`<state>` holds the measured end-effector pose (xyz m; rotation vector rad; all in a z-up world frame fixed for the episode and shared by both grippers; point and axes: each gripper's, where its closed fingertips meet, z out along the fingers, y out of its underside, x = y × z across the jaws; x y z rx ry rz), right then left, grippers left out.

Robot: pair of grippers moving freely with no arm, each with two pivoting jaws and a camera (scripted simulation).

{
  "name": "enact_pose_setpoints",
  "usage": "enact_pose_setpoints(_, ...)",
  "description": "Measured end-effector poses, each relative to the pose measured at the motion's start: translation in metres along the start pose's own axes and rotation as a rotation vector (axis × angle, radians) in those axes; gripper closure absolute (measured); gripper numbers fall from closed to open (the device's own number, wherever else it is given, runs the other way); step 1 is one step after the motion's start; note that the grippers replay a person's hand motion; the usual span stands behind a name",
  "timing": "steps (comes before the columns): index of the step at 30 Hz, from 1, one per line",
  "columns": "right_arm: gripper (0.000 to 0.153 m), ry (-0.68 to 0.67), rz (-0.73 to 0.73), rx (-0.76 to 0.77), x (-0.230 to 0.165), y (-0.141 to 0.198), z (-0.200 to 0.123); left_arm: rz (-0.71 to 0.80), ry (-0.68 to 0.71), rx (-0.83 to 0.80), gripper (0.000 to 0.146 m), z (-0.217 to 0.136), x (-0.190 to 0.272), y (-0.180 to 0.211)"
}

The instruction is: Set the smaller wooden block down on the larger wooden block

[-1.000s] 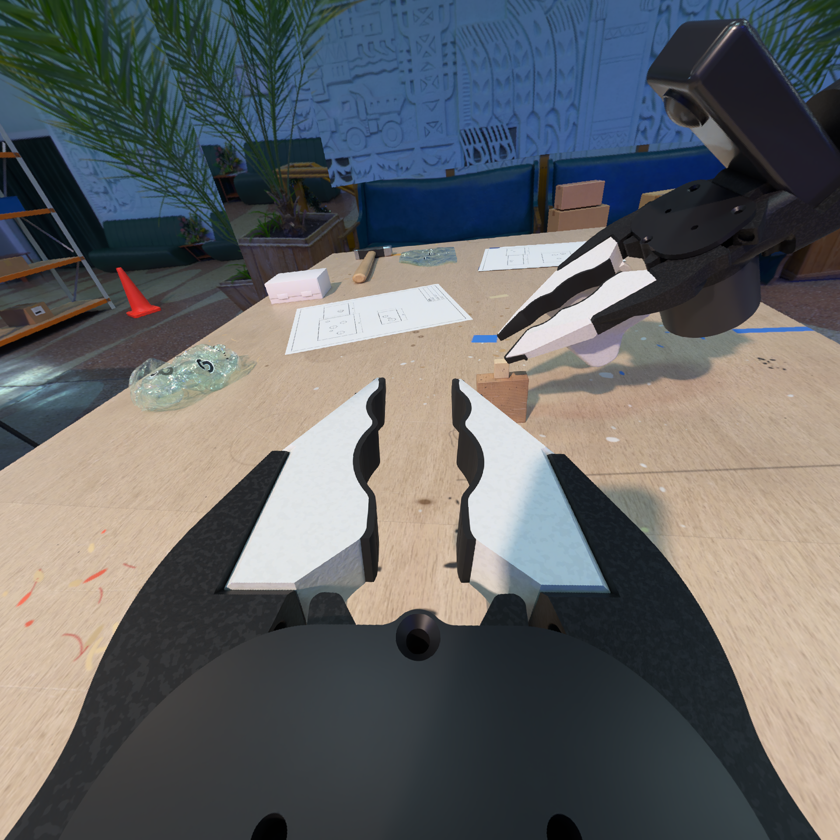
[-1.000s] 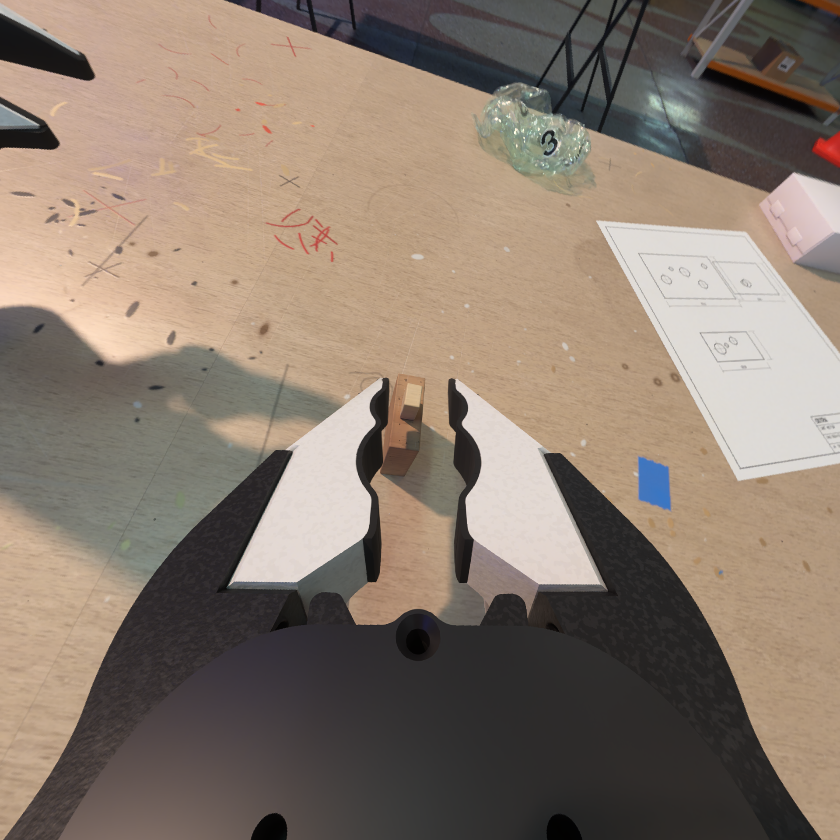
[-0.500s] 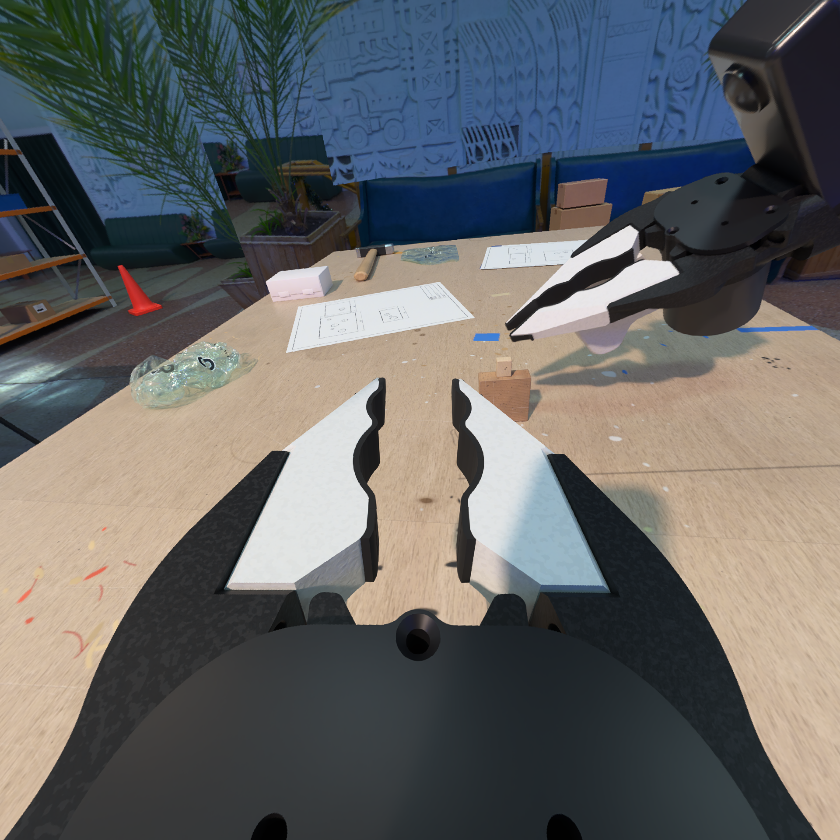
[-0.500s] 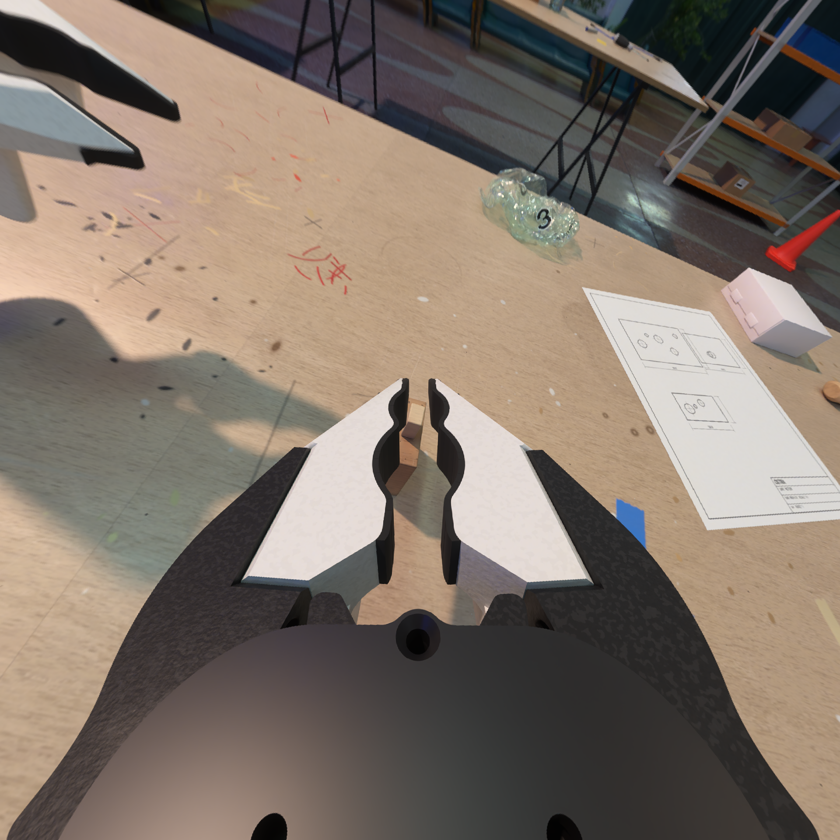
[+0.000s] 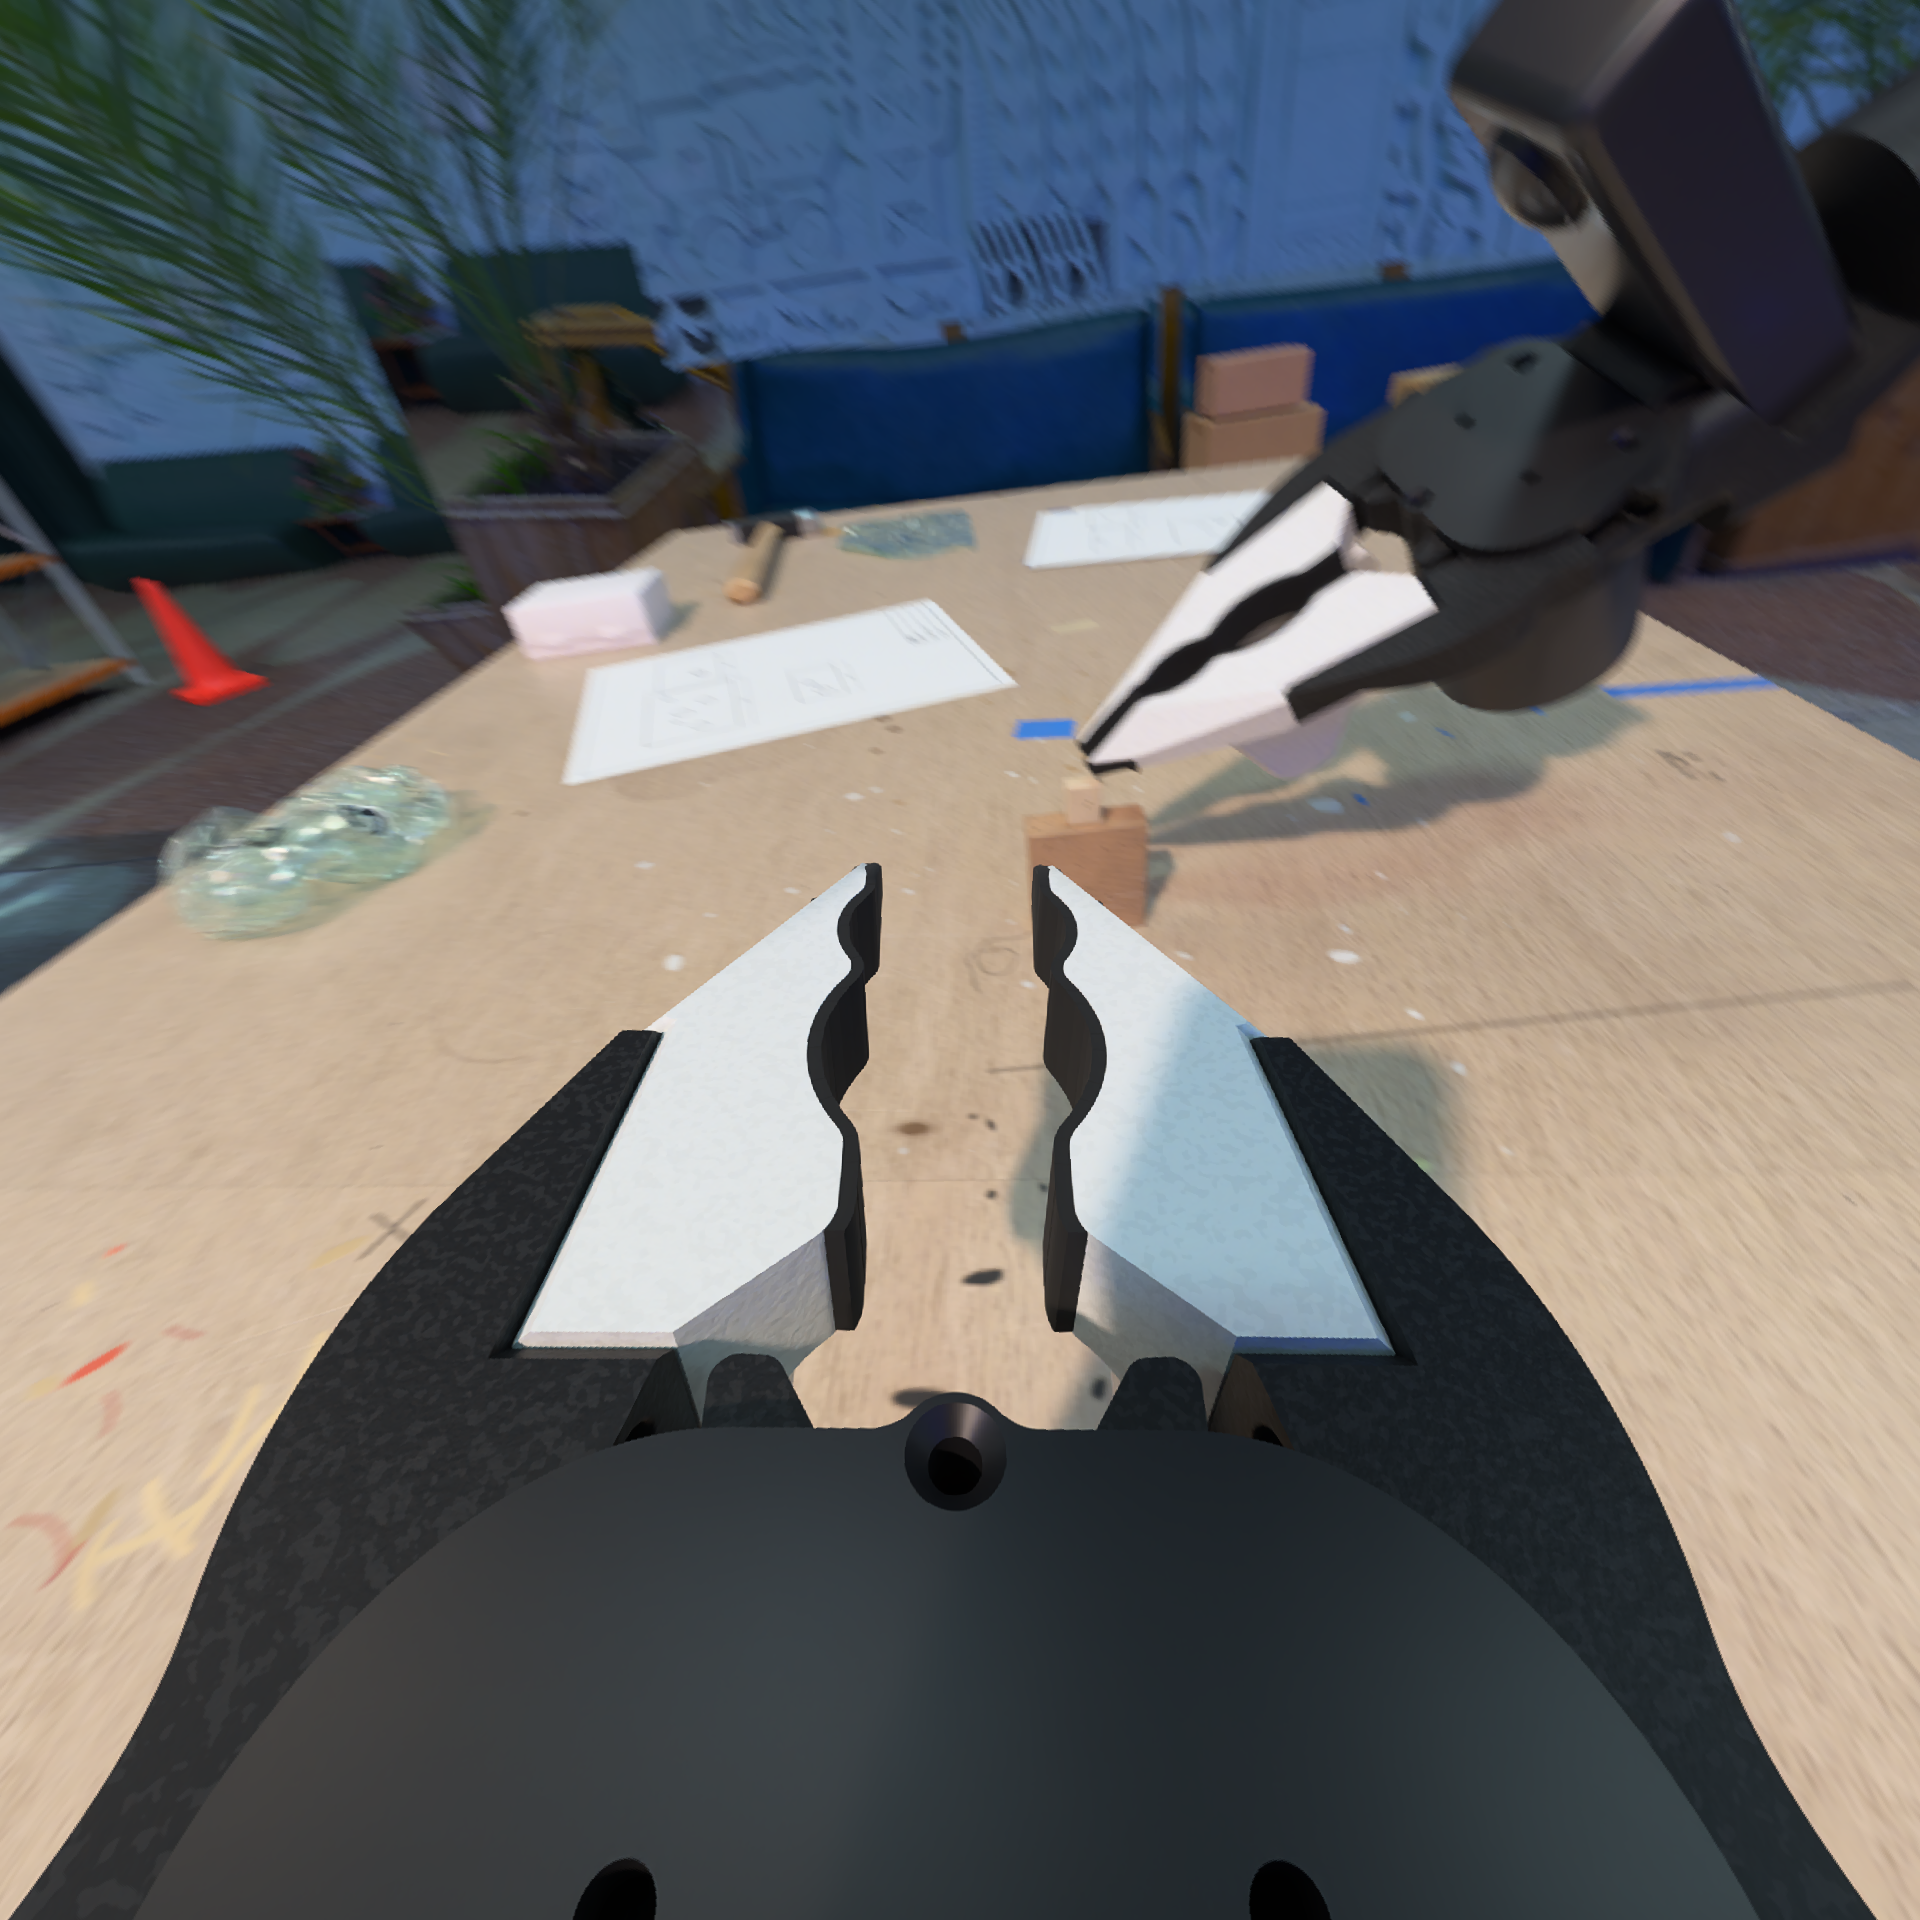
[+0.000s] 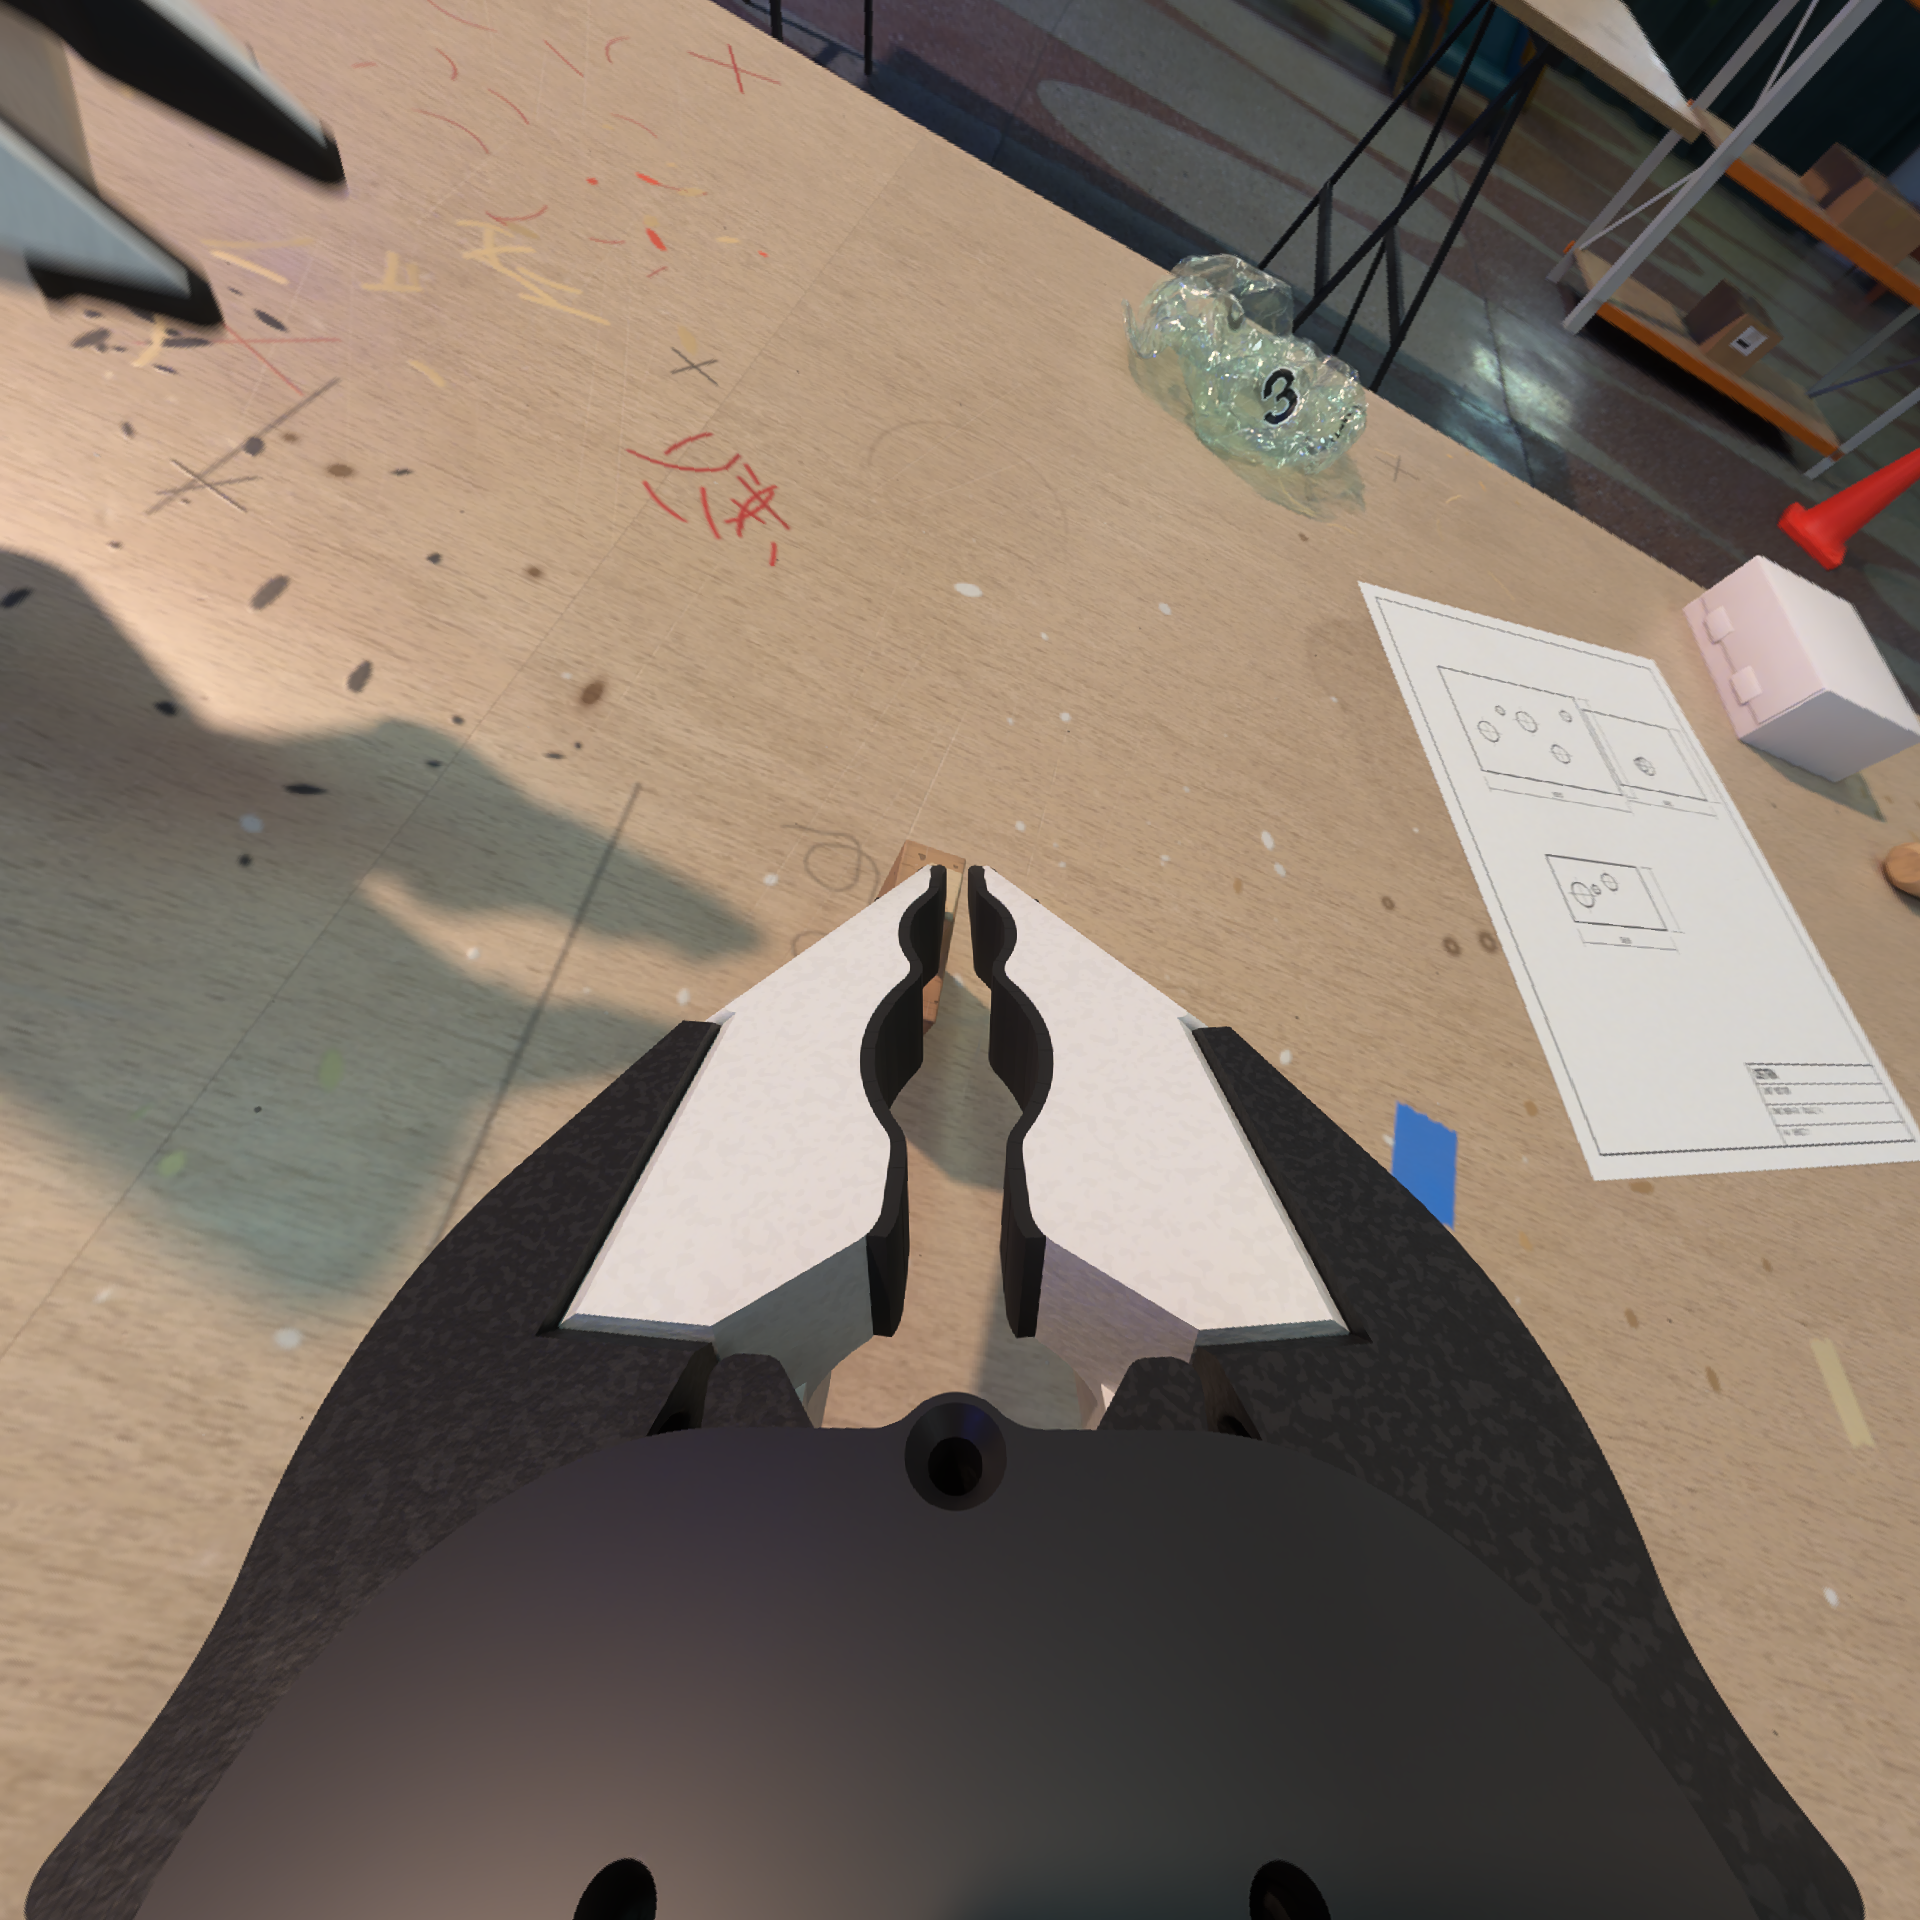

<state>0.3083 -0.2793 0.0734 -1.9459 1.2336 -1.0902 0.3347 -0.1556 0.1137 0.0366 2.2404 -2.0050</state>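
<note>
Right gripper point(image 5: 1101, 750) narrowed from wide gap to near-closed jaws, holding nothing; after lifting clear, tips back down just above smaller wooden block point(image 5: 1081, 798) atop larger wooden block point(image 5: 1089, 857). Left gripper point(image 5: 956, 883), jaws apart as before, closer to stack; right finger point(image 5: 1164, 1081) now overlaps larger block's corner. Left wrist view now motion-blurred.
</note>
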Motion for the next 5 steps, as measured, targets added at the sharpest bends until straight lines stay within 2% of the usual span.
enact_pose_setpoints(5, 0.144, -0.055, 0.04, 0.05, -0.003, -0.005, -0.001, 0.035, 0.141, -0.189, 0.117, 0.022, 0.029, 0.019)
